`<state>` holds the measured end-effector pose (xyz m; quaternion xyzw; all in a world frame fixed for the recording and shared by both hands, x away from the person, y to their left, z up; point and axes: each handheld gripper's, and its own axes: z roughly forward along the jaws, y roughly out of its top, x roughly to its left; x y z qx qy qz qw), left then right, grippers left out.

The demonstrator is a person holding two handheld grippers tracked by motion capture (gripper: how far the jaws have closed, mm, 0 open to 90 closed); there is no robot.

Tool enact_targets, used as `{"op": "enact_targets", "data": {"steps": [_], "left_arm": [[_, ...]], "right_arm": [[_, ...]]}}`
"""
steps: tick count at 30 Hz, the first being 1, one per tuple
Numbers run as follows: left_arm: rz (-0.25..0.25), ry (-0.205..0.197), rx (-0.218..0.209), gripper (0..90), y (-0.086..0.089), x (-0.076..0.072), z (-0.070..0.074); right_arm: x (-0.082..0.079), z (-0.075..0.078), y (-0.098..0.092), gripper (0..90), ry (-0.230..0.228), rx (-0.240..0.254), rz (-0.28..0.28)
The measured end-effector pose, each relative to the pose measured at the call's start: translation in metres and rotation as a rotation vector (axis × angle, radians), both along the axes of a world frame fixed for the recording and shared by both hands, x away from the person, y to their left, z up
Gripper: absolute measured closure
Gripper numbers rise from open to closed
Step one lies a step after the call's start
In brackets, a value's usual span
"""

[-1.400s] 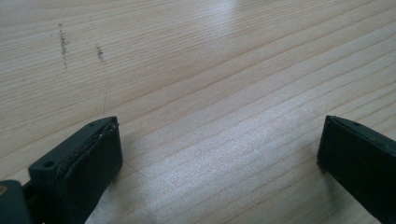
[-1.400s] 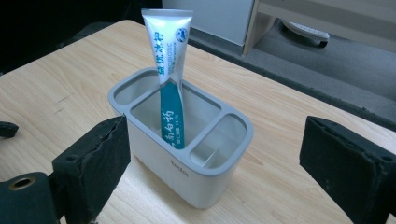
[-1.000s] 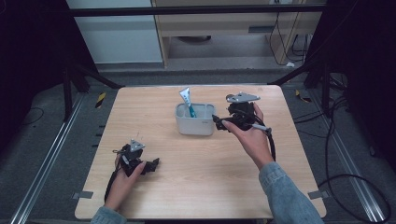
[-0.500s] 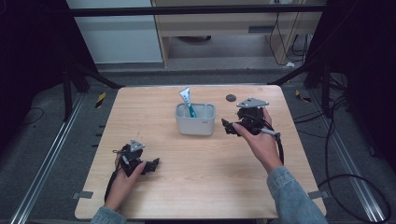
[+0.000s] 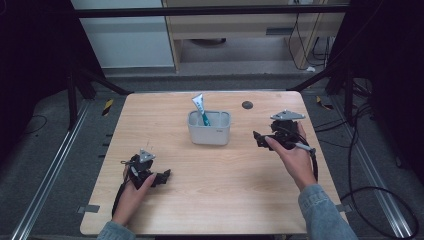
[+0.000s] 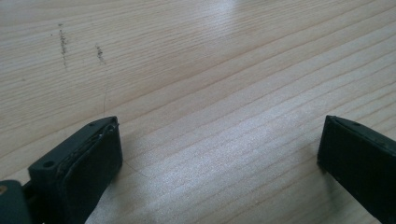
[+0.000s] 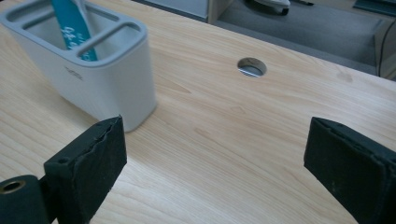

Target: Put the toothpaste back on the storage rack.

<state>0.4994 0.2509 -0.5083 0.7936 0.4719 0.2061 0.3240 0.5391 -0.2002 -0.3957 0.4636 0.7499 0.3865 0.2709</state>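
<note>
Resting low near the desk's (image 5: 220, 200) front edge, my left tool (image 5: 161, 177) gapes wide on bare wood, gripping nothing. Farther in, my right tool (image 5: 258, 139) hovers equally wide and empty beside the grey holder (image 5: 209, 131), its tube (image 5: 200, 106) upright inside. I'd approach squarely, closing only once aligned.

I can't see the toothpaste tube's (image 5: 200, 110) lower half; the grey holder (image 5: 209, 128) hides it. The right gripper view's top edge cuts off its cap. My forearms leave the high view's bottom edge.
</note>
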Motion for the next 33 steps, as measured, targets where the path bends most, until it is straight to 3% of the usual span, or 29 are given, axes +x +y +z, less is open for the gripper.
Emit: {"op": "enact_targets", "data": {"steps": [6,16,26,33], "left_arm": [[0.000,0.000,0.000,0.0,0.000,0.000,0.000],[0.000,0.000,0.000,0.0,0.000,0.000,0.000],[0.000,-0.002,-0.001,0.0,0.000,0.000,0.000],[0.002,-0.002,-0.002,0.0,0.000,0.000,0.000]], "right_arm": [[-0.005,-0.009,-0.017,6.2,0.000,-0.011,-0.042],[-0.012,-0.031,-0.034,7.8,0.047,-0.013,-0.070],[-0.018,-0.073,-0.046,9.1,0.144,-0.012,-0.107],[-0.020,-0.094,-0.057,9.5,0.170,-0.039,-0.139]]}}
